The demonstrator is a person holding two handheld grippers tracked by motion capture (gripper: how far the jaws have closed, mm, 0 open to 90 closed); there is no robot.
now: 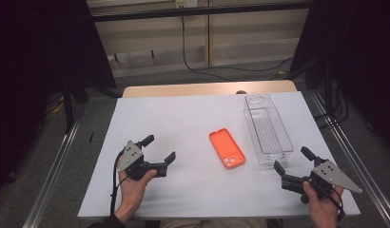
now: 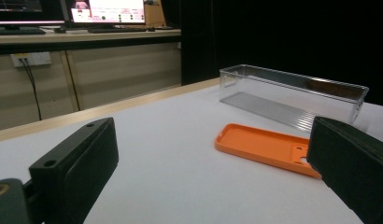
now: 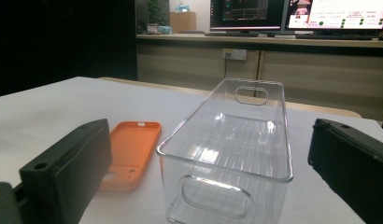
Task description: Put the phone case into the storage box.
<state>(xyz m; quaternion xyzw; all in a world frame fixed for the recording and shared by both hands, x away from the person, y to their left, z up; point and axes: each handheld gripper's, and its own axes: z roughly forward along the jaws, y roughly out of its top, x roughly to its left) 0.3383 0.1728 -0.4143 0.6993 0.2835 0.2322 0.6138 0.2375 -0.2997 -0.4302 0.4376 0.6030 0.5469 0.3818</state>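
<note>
Orange phone case [image 1: 227, 148] lies flat mid-tabletop [image 1: 183, 123] (white sheet), just beside clear bin [image 1: 268, 129]. We see both claws, left [image 1: 161, 148] and right [image 1: 292, 159], spread, empty. Dark surroundings; case's far end cut off by a jaw in the left gripper view.

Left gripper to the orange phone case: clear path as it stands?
Probably yes. The left gripper is open and aimed toward the orange phone case, with bare white table between them. The clear bin sits beyond the case, out of the way.

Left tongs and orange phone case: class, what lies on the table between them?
Nothing: in the high view, bare white table separates the open left tongs from the orange phone case.
</note>
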